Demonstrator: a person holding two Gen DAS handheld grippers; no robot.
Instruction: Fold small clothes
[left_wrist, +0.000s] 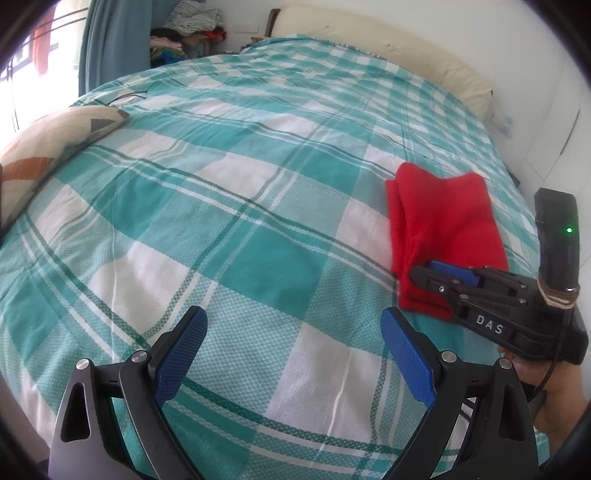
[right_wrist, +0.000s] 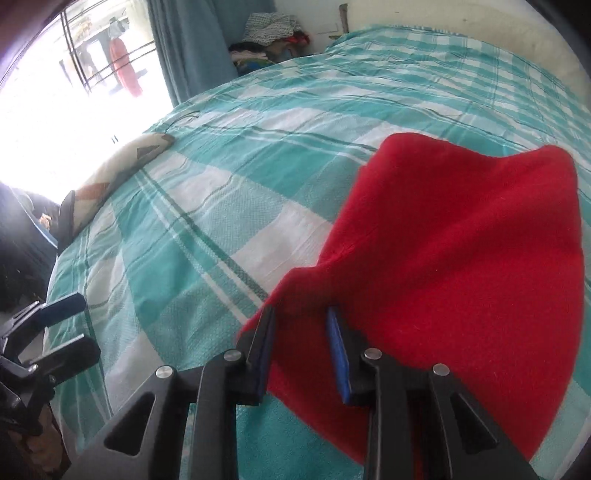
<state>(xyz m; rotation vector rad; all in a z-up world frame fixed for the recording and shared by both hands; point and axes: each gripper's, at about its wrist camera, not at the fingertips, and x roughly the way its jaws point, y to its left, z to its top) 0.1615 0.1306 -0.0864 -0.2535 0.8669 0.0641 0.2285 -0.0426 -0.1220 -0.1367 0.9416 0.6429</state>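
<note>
Item: red cloth, lying on a bed's teal-and-white checked sheet, toward its right side, partly doubled over along one edge.

Right claw: jaws set at the cloth's near corner, fabric seen between them; whether it is pinched cannot be told.

Left claw: spread wide, nothing held, above bare sheet, well apart from the cloth.

Patterned pillow: at the bed's left edge.

Left wrist view faces across the bed from its near edge. Right wrist view sits close over the red cloth. Both share the cloth and bed.
</note>
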